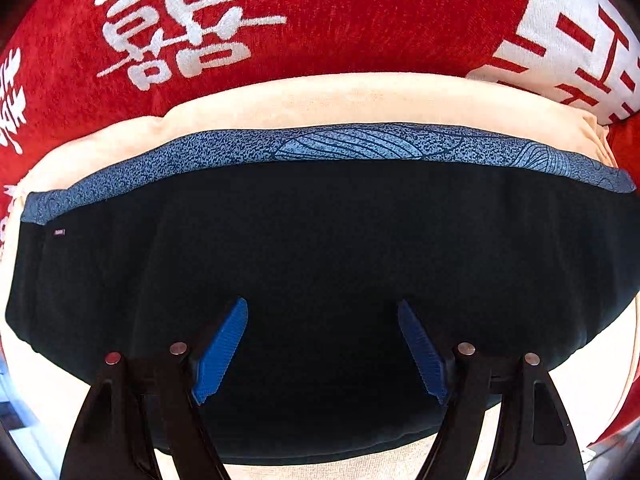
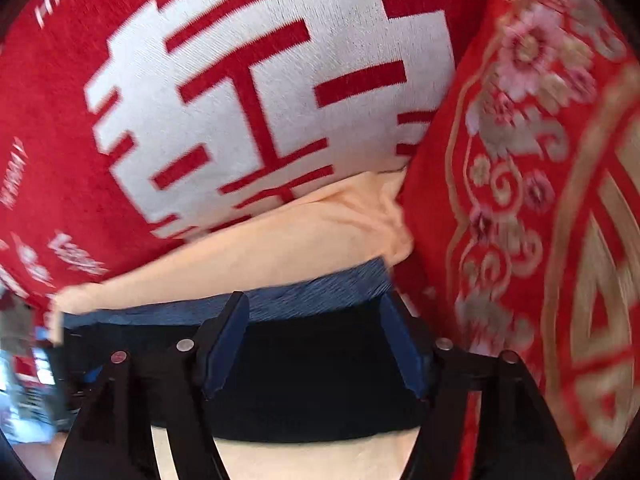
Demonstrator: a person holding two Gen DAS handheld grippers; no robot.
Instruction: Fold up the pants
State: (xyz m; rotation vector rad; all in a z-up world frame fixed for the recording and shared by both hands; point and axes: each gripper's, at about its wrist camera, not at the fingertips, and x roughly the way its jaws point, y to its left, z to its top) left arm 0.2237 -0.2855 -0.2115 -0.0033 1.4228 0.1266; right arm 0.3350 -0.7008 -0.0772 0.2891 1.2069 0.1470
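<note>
Black pants [image 1: 320,240] lie folded in a wide flat band on a cream cushion [image 1: 340,96], their blue patterned waistband [image 1: 352,144] along the far edge. My left gripper [image 1: 322,306] points down over the middle of the pants, open, its blue pads [image 1: 220,352] apart with nothing pinched. In the right wrist view, the right gripper [image 2: 313,298] hangs open over the right end of the pants [image 2: 312,380], with its tips near the waistband [image 2: 160,312] and the cream cushion [image 2: 280,240] beyond. That view is blurred.
A red throw with large white characters [image 1: 360,12] rises behind the cushion and fills the top of the right wrist view [image 2: 240,80]. A red embroidered pillow [image 2: 540,200] stands close against the pants' right end.
</note>
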